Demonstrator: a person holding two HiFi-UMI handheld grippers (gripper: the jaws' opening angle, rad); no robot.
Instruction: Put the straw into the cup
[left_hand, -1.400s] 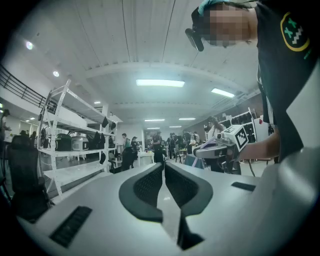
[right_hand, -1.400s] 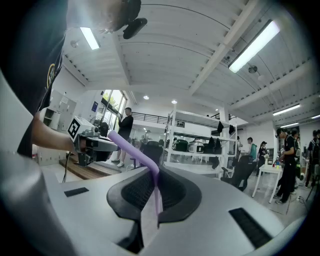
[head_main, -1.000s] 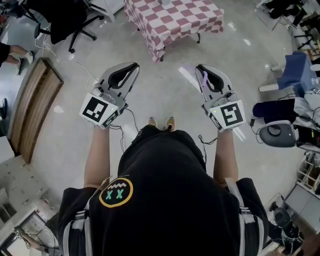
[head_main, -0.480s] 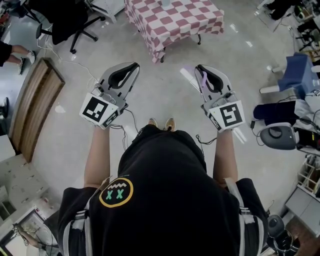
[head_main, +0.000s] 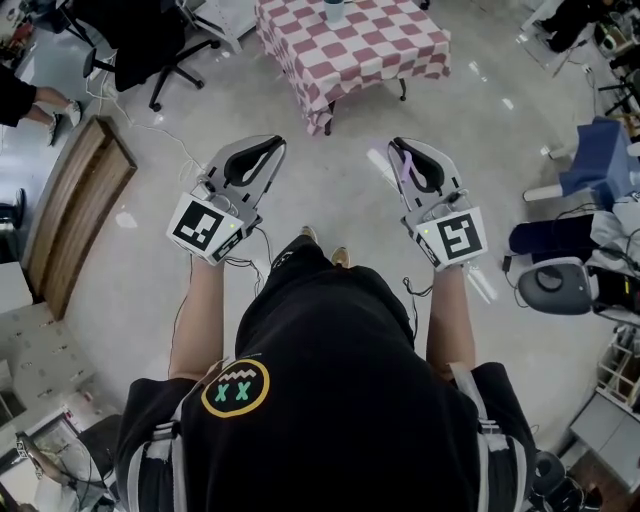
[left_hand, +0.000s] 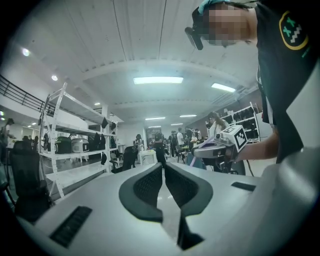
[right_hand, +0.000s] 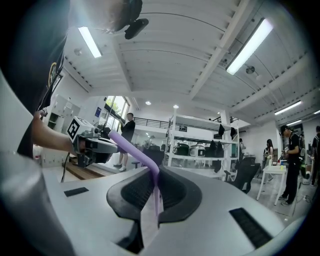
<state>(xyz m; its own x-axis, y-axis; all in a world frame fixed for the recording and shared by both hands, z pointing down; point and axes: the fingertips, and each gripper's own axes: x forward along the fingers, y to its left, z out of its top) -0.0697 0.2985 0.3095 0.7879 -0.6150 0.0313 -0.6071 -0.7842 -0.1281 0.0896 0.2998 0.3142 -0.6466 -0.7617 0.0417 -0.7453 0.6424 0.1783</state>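
Note:
My right gripper (head_main: 401, 150) is shut on a purple bendy straw (head_main: 406, 166), held at waist height over the floor. In the right gripper view the straw (right_hand: 136, 150) rises from between the pads (right_hand: 172, 186) and bends off to the left. My left gripper (head_main: 271, 147) is shut with nothing in it; its pads (left_hand: 148, 183) meet at the tip. Ahead stands a table with a pink-and-white checked cloth (head_main: 372, 52). A small bluish cup (head_main: 333, 8) sits at its far side, cut by the picture's top edge. Both grippers point level toward the table.
A black office chair (head_main: 150, 40) stands left of the table. A long wooden board (head_main: 70, 200) lies on the floor at the left. Blue seats and a grey round device (head_main: 555, 285) crowd the right side. White shelving (right_hand: 200, 145) and people show in the gripper views.
The person has stepped toward the table, which now sits lower and nearer in the head view. Both grippers went forward with them, the straw still held.

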